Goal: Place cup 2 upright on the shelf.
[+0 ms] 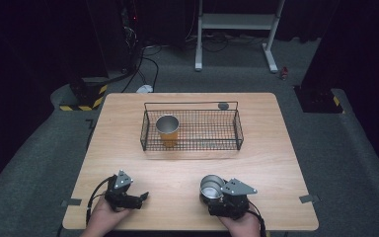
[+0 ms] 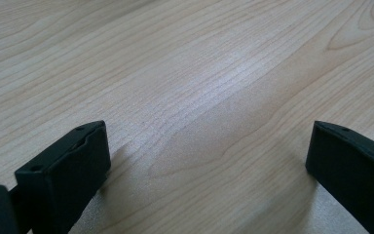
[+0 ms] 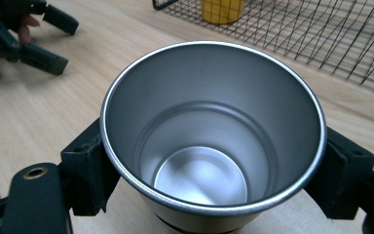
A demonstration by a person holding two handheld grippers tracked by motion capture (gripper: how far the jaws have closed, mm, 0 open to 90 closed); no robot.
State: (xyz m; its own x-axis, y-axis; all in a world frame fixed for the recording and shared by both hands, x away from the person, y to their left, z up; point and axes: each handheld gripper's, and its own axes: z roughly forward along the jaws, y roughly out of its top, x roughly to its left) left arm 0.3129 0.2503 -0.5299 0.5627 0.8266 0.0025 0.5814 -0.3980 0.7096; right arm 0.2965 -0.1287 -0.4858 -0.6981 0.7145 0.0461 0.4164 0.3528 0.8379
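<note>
Near the right edge, the right gripper (image 3: 213,165) clamps the smooth, slippery-looking round steel cup (image 3: 209,131) below its rim; left gripper (image 2: 207,161) gapes empty.

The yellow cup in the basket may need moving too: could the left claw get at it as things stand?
Probably yes: the left claw is open and empty, bare table lies between, and the yellow cup stands upright in the open-topped wire basket.

Brushed metal on pale wood
Your cup (image 3: 209,141) looks like matt, smooth steel with a shiny rim; the table (image 2: 185,73) shows light wood grain; the basket (image 1: 192,129) is black wire.
</note>
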